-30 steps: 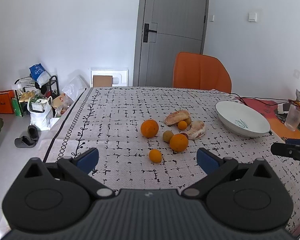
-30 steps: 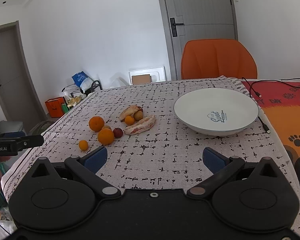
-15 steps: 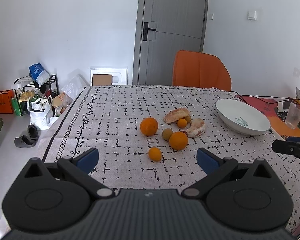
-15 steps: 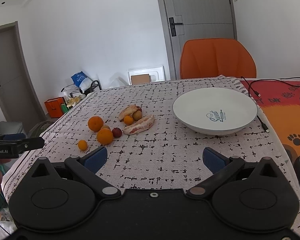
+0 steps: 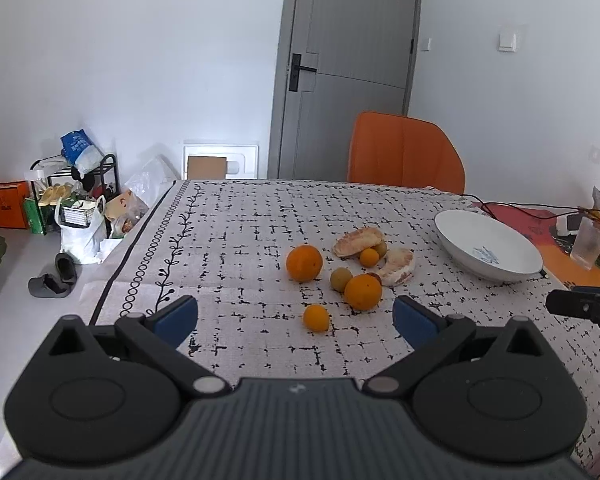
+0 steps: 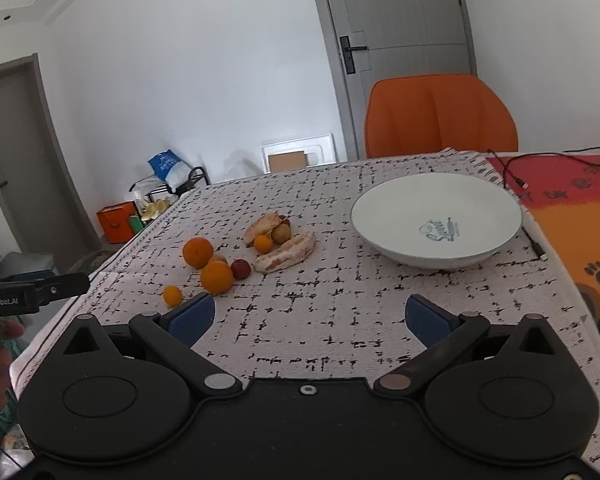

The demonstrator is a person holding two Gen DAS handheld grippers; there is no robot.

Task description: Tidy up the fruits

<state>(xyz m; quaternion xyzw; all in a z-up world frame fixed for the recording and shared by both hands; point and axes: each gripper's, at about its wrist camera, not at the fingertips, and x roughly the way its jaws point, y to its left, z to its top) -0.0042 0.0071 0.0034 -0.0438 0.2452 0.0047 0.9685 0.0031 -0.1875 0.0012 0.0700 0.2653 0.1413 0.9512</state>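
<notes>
Both claws are held wide apart, nothing gripped: left gripper [image 5: 296,318], right gripper [image 6: 307,318]. Fruit is clustered mid-table, at 9 o'clock of the empty white bowl [image 6: 487,208]. Small orange [image 5: 316,318] sits nearest: light, firm, rolls easily; best pinched across its middle. Pomelo segments [image 6: 286,256], probably soft, need gentle force.

White walls, daylight. Grey door [image 5: 347,68] shut, black handle. Orange chair [image 5: 403,152] at far edge of table [image 5: 240,232], black-and-white patterned cloth. Grey floor [image 5: 16,264]; black rack [image 5: 80,176], bags, slippers [image 5: 54,276] by left wall.
</notes>
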